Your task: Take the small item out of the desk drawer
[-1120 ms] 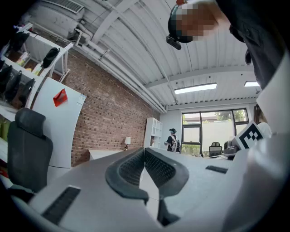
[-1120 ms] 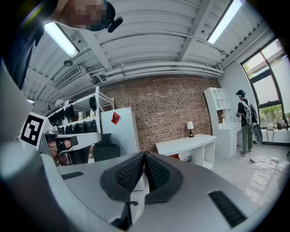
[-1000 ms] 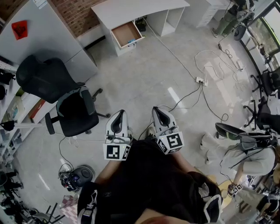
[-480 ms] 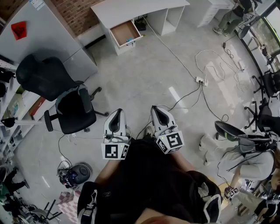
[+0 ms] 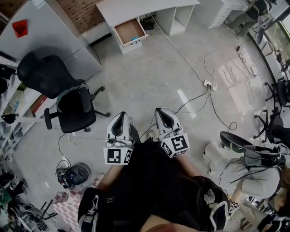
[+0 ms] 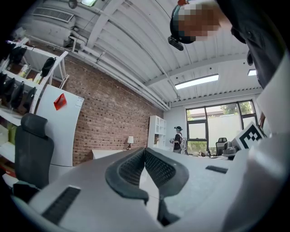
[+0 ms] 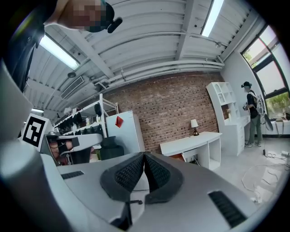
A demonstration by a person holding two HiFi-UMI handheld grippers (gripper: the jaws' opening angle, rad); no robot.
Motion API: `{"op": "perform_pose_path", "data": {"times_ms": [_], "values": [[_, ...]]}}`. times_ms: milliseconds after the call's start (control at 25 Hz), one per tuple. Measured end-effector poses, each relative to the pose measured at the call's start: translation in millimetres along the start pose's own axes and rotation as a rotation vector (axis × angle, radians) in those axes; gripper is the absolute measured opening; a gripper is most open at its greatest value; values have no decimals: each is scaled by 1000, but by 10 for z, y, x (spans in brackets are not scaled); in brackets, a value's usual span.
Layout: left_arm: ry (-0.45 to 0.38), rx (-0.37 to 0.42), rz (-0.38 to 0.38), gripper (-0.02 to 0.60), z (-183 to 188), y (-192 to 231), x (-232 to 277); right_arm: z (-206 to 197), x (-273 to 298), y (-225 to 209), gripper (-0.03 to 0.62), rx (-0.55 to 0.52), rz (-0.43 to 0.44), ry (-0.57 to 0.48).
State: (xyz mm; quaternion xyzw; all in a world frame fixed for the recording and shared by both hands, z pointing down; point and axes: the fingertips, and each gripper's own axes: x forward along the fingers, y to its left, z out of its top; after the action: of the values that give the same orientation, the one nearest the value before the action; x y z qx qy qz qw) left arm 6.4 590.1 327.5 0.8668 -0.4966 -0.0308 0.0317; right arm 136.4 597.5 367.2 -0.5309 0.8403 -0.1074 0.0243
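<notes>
Two sets of fingers were pressed tip to tip with nothing between them. The left gripper's (image 6: 145,152) fingers (image 6: 128,168) met in front of a brick wall, and the right gripper's (image 7: 144,157) fingers (image 7: 123,175) met the same way, aimed roughly toward the white desk (image 7: 190,144).

From the head view, the left gripper (image 5: 120,120) and right gripper (image 5: 164,116) were held side by side close to the person's body, well apart from anything they could grasp.

Between them and the task's things lay an open stretch of floor (image 5: 149,77). A black office chair (image 5: 72,108) stood to the left, and cables (image 5: 195,97) ran from a power strip (image 5: 209,84) back toward the person's feet. A seated person (image 5: 251,170) was off to the right.

At the far end the desk (image 5: 136,7) stood against the wall. Its drawer (image 5: 128,30) was pulled out, and a small blue item (image 5: 134,40) lay inside, near the front wall. What the item was could not be made out at that range.

The task looked barely begun, with the whole approach left to do. The likeliest trouble would be a foot catching the cables near the feet while the eyes were on the drawer.

At the drawer, fingers that arrived closed would nudge the item rather than straddle it. Because it lay close to the front wall, one finger might hit that wall and pinch only an edge, which could let the item slip.
</notes>
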Motion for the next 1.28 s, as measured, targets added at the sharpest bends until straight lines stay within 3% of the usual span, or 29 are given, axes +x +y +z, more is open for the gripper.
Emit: {"op": "perform_pose_path", "data": {"times_ms": [280,600,1080,1280], "values": [[6,-8,0,9,-93,15,333,-56,189,-297,26,17,-19,18],[18,-43,-17,9,-219,645,1129,-88,1087,-591,26,3,-40,49],[19,-66,-43,9,73,2259,2692,230,3232,-840,26,-4,-50,98],[16,-37,-65,9,108,2788,3170,277,4026,-968,26,-11,-47,102]]}}
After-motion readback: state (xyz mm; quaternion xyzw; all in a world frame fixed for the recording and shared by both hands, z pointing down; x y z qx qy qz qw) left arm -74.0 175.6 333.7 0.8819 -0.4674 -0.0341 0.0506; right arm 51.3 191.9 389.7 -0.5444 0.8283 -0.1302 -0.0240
